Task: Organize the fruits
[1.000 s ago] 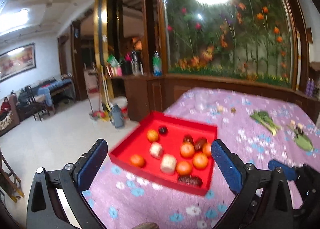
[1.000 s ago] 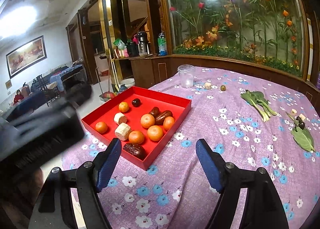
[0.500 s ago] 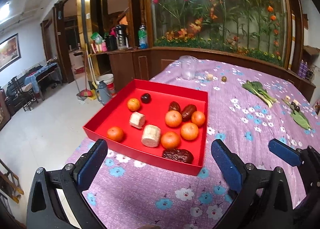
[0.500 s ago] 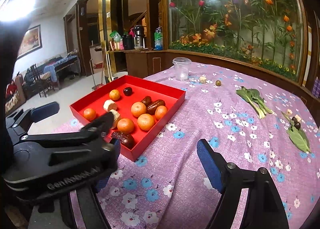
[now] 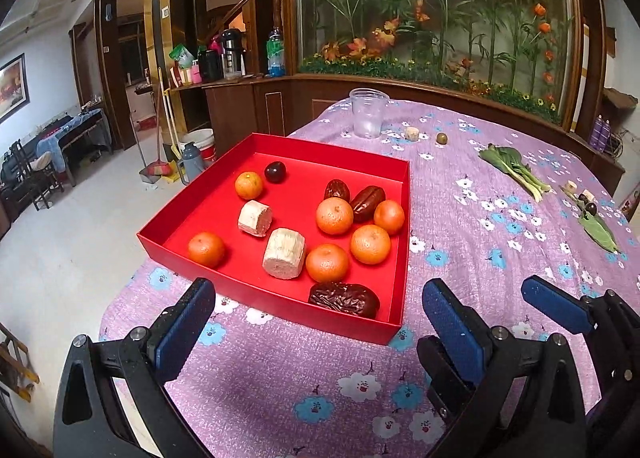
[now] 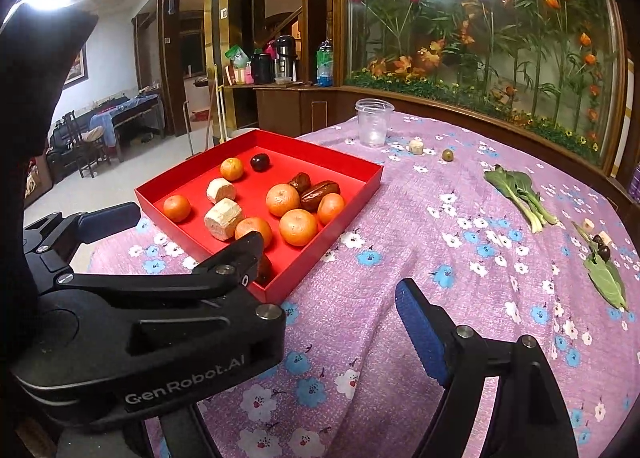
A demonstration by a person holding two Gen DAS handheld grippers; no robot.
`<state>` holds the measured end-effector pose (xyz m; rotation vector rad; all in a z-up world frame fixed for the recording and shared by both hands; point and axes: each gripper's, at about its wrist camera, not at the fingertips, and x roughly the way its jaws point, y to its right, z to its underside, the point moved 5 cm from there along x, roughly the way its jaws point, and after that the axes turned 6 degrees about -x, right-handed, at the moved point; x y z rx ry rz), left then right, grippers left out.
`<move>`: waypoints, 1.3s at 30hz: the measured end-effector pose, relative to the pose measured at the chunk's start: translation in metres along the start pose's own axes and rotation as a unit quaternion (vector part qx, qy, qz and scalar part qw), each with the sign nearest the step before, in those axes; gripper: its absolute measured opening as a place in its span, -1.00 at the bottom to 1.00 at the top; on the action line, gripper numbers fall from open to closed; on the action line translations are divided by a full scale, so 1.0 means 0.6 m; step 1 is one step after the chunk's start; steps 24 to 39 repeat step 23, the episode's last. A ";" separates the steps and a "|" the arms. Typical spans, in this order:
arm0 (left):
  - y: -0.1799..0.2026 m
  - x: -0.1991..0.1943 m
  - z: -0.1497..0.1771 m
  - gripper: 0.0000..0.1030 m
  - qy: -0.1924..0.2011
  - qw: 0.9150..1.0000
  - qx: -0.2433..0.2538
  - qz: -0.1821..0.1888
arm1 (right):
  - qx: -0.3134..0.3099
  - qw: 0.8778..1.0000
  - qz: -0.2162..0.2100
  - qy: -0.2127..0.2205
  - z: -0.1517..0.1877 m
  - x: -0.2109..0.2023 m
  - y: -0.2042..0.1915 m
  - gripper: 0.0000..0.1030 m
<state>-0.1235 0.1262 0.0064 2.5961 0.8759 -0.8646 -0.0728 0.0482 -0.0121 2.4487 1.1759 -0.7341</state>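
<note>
You are holding your left gripper (image 5: 316, 322) with fingers spread apart, empty, just before the red tray (image 5: 280, 302) of fruit; your right gripper (image 6: 340, 322), likewise spread, is hovering beside it.

Hidden in the right view behind the left tongs (image 6: 176, 242): near date (image 6: 264, 268). Right tongs' (image 5: 576, 314) second finger unseen from the left.

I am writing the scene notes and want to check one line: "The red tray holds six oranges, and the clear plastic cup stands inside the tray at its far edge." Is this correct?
Not quite. The red tray does hold six oranges, but the clear plastic cup does not stand inside it: it stands on the purple flowered tablecloth beyond the tray's far edge. The left wrist view shows this plainly, and the right wrist view agrees.
</note>
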 end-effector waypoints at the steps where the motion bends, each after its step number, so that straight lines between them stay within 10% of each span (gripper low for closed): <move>1: 0.000 0.000 0.000 1.00 -0.001 1.000 0.000 0.000 | 0.000 1.000 0.000 0.000 0.000 0.001 -0.001 0.65; 39: 0.007 -0.018 0.000 1.00 0.002 1.000 0.010 -0.019 | 0.006 1.000 -0.005 0.007 -0.001 -0.010 0.003 0.74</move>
